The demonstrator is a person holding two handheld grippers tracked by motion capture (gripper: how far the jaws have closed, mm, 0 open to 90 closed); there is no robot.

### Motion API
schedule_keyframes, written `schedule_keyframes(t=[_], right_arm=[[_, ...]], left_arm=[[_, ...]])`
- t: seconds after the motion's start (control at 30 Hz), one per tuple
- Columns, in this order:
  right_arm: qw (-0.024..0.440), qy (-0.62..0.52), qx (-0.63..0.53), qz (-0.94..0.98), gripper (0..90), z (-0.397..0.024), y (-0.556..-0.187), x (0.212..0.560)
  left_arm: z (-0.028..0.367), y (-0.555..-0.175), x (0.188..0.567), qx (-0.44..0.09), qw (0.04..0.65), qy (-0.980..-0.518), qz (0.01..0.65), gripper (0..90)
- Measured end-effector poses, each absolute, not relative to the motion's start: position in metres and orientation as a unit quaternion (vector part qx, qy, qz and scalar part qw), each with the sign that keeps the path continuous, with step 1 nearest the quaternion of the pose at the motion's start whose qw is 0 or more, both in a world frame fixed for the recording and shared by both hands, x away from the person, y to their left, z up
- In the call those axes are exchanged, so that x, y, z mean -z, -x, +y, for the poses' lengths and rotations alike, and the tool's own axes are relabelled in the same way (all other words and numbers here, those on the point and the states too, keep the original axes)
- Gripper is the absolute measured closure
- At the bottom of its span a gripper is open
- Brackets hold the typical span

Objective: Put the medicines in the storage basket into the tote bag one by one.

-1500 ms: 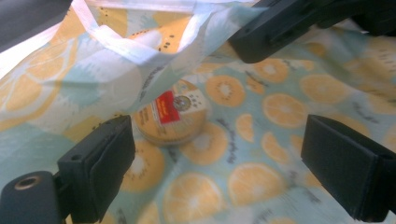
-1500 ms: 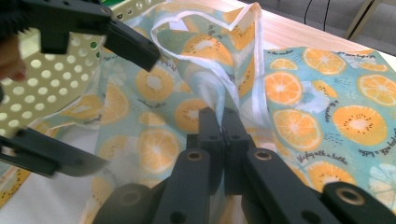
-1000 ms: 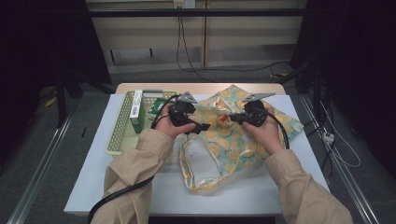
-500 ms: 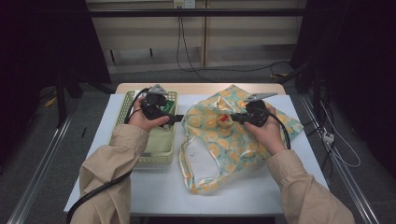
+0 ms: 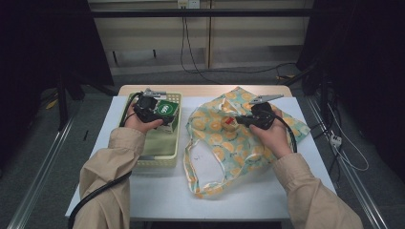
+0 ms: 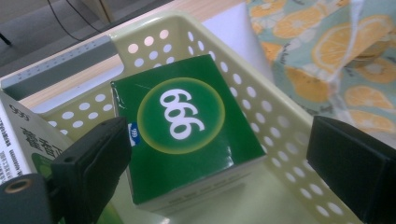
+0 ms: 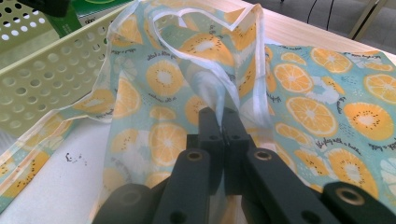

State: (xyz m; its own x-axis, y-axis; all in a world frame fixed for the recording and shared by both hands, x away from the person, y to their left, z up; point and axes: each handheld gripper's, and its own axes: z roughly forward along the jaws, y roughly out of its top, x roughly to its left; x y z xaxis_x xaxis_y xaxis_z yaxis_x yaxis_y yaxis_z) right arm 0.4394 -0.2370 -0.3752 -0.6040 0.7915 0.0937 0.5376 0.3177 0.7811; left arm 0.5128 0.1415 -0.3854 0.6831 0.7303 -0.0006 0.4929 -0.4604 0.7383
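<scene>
Green box [image 6: 187, 135]: upright in perforated basket [image 6: 280, 140], between spread jaws of left tool [image 6: 224, 158], untouched.
Right tool [image 7: 223, 122]: pinching orange-print bag [image 7: 303, 93] on desk [image 5: 267, 191].

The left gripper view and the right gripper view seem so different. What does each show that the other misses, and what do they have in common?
Left gripper view: the green box's top with a white 666 in a pale ring, a white printed box beside it, and the left gripper's fingers standing wide apart.

Right gripper view: the right gripper pinching the bag's fabric, fingers together.

Both: the perforated yellow basket and the orange-slice tote bag.
</scene>
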Motion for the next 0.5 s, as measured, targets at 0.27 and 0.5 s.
schedule_keyframes(t=[0.27,0.5], right_arm=[[0.152,-0.416,-0.41,0.797,89.8,-0.239,-0.44,0.376],[0.151,-0.416,-0.411,0.797,89.8,-0.241,-0.441,0.376]], left_arm=[[0.134,-0.523,0.397,-0.178,0.339,-0.844,0.376,5.1],[0.128,-0.527,0.4,-0.199,0.329,-0.837,0.389,4.7]])
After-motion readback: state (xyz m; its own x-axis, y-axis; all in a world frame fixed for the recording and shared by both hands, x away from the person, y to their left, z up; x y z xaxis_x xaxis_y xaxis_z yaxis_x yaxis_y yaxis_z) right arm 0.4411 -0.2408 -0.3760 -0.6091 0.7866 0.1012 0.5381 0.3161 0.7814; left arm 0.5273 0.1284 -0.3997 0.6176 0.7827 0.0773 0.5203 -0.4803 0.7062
